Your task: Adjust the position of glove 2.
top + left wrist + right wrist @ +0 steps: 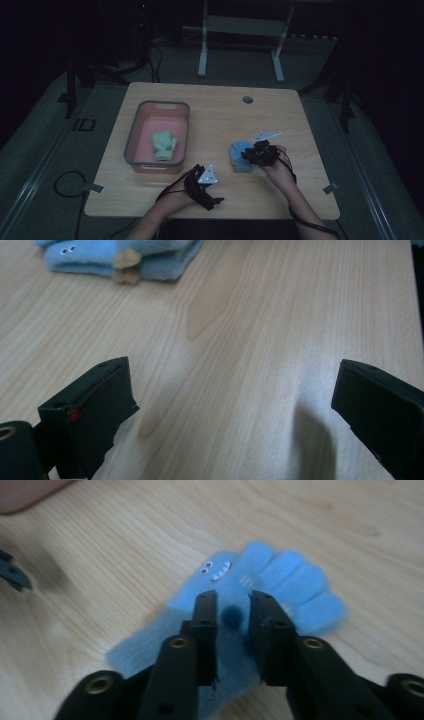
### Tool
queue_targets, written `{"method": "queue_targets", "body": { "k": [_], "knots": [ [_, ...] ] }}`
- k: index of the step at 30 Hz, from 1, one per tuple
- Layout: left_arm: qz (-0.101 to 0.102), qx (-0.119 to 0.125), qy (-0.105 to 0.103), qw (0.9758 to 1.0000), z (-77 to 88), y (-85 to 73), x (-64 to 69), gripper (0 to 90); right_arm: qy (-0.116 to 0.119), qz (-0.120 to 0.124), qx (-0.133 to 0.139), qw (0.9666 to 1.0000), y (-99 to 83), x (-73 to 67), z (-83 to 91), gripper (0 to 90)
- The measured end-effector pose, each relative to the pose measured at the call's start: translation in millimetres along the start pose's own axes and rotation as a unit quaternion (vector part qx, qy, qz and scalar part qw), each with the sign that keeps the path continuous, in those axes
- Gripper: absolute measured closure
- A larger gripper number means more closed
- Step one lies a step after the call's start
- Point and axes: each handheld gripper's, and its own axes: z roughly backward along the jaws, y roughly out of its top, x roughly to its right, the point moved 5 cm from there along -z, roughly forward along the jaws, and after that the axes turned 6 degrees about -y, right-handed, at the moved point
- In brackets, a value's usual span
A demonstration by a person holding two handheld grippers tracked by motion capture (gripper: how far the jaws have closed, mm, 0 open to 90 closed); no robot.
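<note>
Right hand-held gripper [233, 607], jaws slightly parted, straddles the blue glove [260, 595] mid-table [125, 545], far from edges.

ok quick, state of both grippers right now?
Left gripper: open, jaws wide over bare table, holding nothing.
Right gripper: jaws a little apart over the blue glove, not clamping it; counts as open.

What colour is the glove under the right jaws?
Light blue glove, with a little face of white eyes and teeth; clearest in the right gripper view.
</note>
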Motion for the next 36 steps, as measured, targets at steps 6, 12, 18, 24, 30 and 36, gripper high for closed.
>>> {"method": "queue_targets", "body": {
  "k": [6,12,18,24,30,36],
  "knots": [
    [-0.018,-0.016,0.018,0.9996,-0.7,15.6,4.3,6.0,0.004,-0.002,0.03,0.9995,3.1,12.4,20.7,62.2],
    [-0.044,-0.019,0.016,0.9987,-9.2,28.9,3.5,8.8,0.005,-0.015,0.036,0.9992,1.2,31.4,26.4,55.8],
    [-0.107,0.015,0.056,0.9925,-15.3,58.8,-10.3,23.5,0.011,-0.032,0.042,0.9985,4.2,43.3,24.7,52.6],
    [-0.142,0.001,0.052,0.9886,-31.4,81.8,-20.6,33.0,0.02,-0.04,0.032,0.9985,8.5,45.8,11.7,49.8],
    [-0.143,-0.034,0.044,0.9882,-51.8,82.4,-29.7,37.3,0.029,-0.038,0.02,0.9987,10.4,49.6,-10.8,47.1],
    [-0.153,-0.057,0.046,0.9854,-63.0,76.5,-33.3,40.0,0.038,-0.053,0.002,0.9979,3.2,48.6,-30.0,41.6]
  ]
}}
